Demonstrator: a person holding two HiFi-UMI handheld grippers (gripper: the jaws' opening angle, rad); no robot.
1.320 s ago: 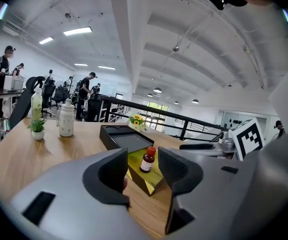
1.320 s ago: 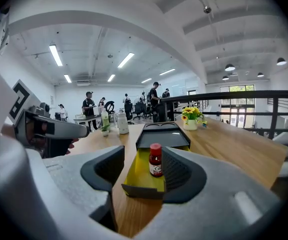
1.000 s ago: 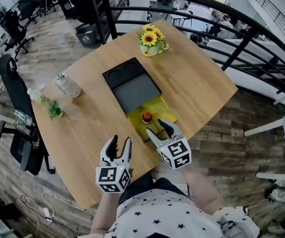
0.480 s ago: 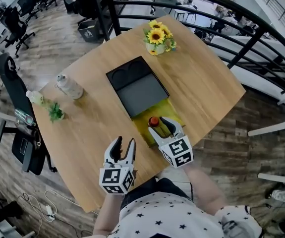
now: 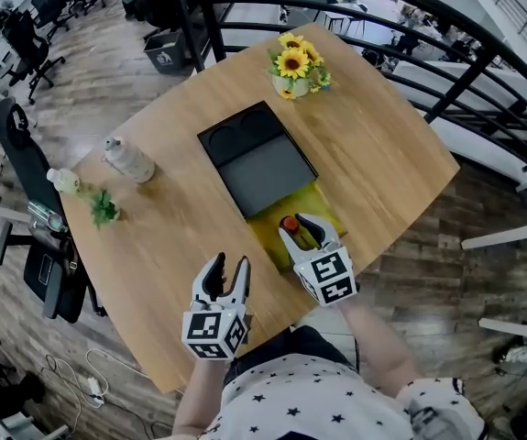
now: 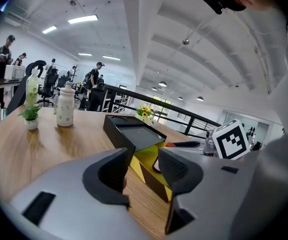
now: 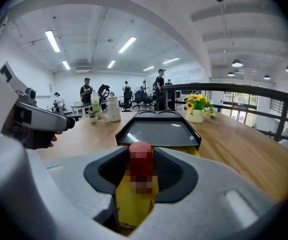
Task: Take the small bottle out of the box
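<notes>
since a second ago the right gripper has pushed forward into the box, and its jaws, then spread wide short of the small bottle, now sit around it. the camera on the head has also drifted a little, so the table lies slightly differently.

the small bottle stands upright, its long axis vertical and its red cap pointing up. it is still inside the box, against the yellow lining at the end nearest the person. in the right gripper view the bottle fills the gap between the two dark pads, which press on its left and right sides just under the cap (its lower body is hard to tell from the yellow lining behind it).

the left gripper is over bare wood near the table's front edge, beside the box and apart from it. its jaws are a narrow gap apart with nothing between them; through the gap the left gripper view shows only tabletop and the box corner.

beyond the yellow part, the box's black lid lies flat and open. farther off stand a sunflower pot, a white bottle and a small plant.
</notes>
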